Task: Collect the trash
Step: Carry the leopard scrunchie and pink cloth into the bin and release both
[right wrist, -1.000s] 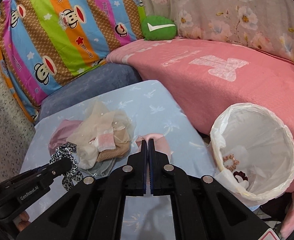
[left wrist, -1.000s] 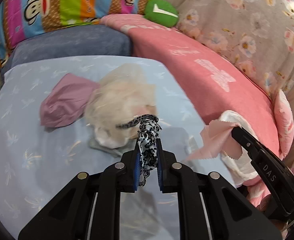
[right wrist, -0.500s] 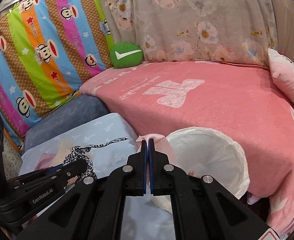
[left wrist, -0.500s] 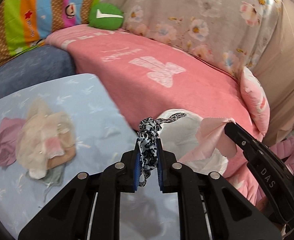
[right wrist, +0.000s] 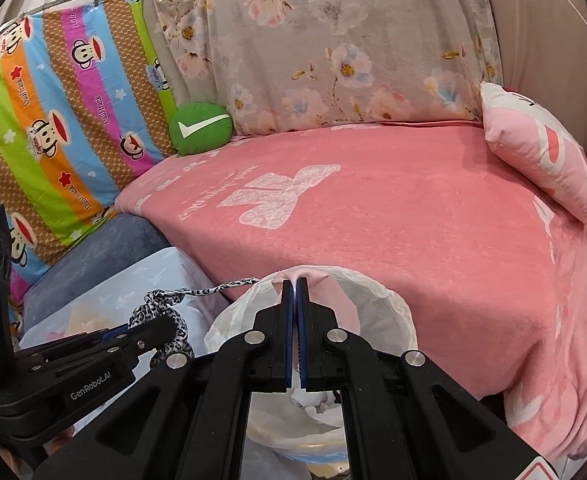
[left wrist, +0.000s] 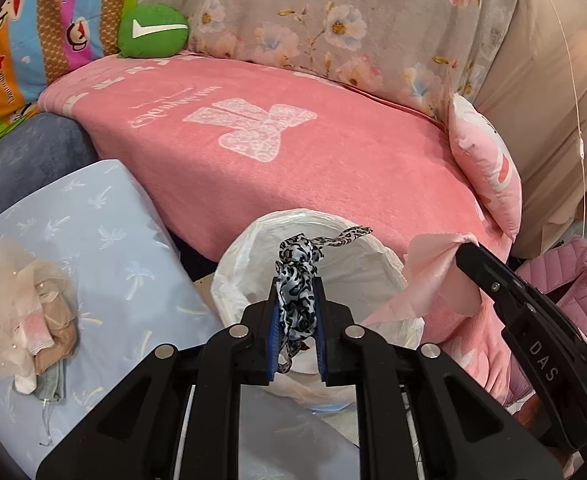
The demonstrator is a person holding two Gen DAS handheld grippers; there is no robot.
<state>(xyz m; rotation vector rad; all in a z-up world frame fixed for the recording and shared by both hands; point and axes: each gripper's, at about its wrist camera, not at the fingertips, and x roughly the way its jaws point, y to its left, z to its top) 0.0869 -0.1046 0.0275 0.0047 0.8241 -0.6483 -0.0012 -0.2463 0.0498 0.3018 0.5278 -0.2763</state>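
My left gripper [left wrist: 296, 312] is shut on a black-and-white leopard-print fabric strip [left wrist: 298, 276] and holds it above the near rim of the white-lined trash bin [left wrist: 377, 256]. My right gripper [right wrist: 295, 292] is shut on a pale pink cloth [right wrist: 317, 277] over the same bin [right wrist: 389, 308]. The right gripper [left wrist: 469, 256] with its pink cloth [left wrist: 433, 276] also shows in the left wrist view, just right of the bin. The left gripper [right wrist: 161, 330] with the leopard strip [right wrist: 161, 304] shows at the right wrist view's lower left.
A pile of cloth scraps [left wrist: 29, 308] lies on the light blue cushion [left wrist: 105, 224] to the left of the bin. A pink blanket [left wrist: 293, 152] covers the sofa behind the bin. A pink pillow [left wrist: 485, 168] and a pink jacket [left wrist: 573, 276] sit on the right.
Both grippers swung right from the blue cushion to above the trash bin, each still holding its piece. The scrap pile has slid to the far left of the left wrist view.
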